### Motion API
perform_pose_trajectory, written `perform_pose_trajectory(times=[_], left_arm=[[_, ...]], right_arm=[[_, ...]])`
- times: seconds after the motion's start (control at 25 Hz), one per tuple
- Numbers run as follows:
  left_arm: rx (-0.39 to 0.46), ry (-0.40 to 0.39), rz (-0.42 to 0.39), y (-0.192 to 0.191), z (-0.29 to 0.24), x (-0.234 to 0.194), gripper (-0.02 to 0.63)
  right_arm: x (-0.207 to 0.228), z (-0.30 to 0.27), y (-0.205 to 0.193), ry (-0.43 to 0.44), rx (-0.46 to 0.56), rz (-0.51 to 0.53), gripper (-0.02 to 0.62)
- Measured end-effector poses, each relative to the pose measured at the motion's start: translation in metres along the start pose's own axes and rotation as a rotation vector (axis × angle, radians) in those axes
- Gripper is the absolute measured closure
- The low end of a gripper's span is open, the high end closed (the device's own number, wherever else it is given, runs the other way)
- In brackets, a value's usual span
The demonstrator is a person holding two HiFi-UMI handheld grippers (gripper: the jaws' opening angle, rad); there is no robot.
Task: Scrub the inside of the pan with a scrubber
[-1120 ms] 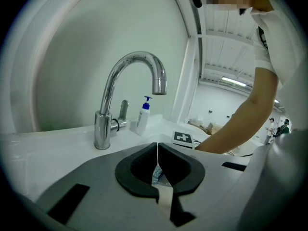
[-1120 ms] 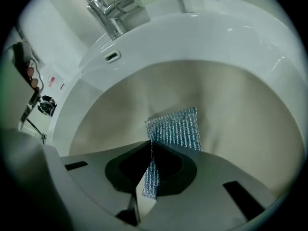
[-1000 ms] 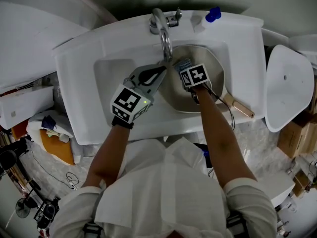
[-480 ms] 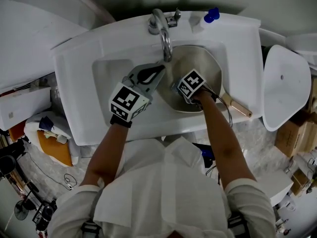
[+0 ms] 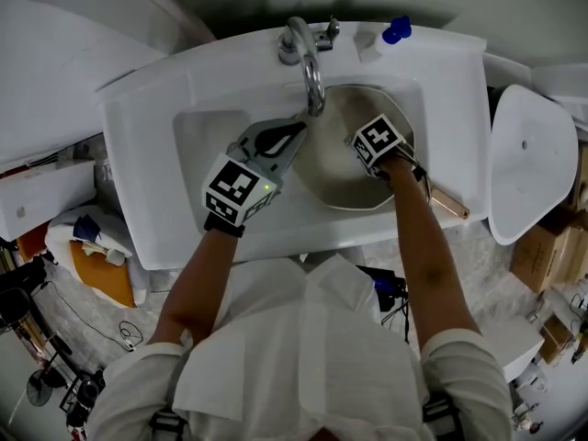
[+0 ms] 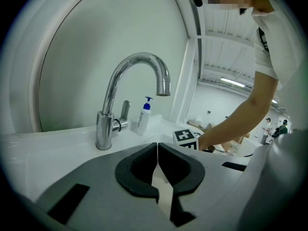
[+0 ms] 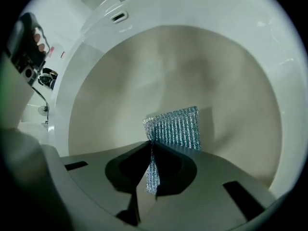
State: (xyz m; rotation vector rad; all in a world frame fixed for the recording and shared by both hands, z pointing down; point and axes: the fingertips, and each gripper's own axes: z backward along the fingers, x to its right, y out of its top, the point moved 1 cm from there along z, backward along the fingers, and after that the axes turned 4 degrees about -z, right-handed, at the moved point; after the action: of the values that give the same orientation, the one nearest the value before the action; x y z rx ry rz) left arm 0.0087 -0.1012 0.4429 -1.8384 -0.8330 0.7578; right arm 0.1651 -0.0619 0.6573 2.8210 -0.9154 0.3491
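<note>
The pan lies in the white sink, its beige inside facing up and its wooden handle pointing to the lower right. My right gripper is inside the pan, shut on a silvery blue mesh scrubber. The scrubber sticks out past the jaws against the pan's inner wall. My left gripper rests at the pan's left rim under the faucet. Its jaws are closed with a thin pale strip, apparently the pan's rim, pinched between them.
A chrome faucet curves over the pan's far edge, also seen in the left gripper view as the faucet. A soap bottle with a blue pump stands behind the basin. A white lid-like object sits to the right of the sink.
My right gripper has swept the scrubber from the pan's left middle over to its right side. The left gripper has stayed put at the rim.
</note>
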Motion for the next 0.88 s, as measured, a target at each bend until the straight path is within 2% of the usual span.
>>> perform_pose_trajectory(times=[0.24, 0.44, 0.64, 0.88], left_arm=[[-0.007, 0.008, 0.003, -0.001, 0.003, -0.003, 0.586], [-0.016, 0.011, 0.006, -0.004, 0.005, -0.006, 0.586], [-0.019, 0.018, 0.006, -0.005, 0.010, -0.009, 0.586], [-0.023, 0.013, 0.000, -0.005, 0.014, -0.007, 0.586]], right_arm=[[0.031, 0.012, 0.044, -0.124, 0.212, -0.074, 0.574], [0.032, 0.013, 0.073, -0.169, 0.330, -0.104, 0.574], [0.017, 0.010, 0.092, -0.103, 0.407, -0.149, 0.575], [-0.006, 0.006, 0.105, 0.044, 0.493, -0.260, 0.574]])
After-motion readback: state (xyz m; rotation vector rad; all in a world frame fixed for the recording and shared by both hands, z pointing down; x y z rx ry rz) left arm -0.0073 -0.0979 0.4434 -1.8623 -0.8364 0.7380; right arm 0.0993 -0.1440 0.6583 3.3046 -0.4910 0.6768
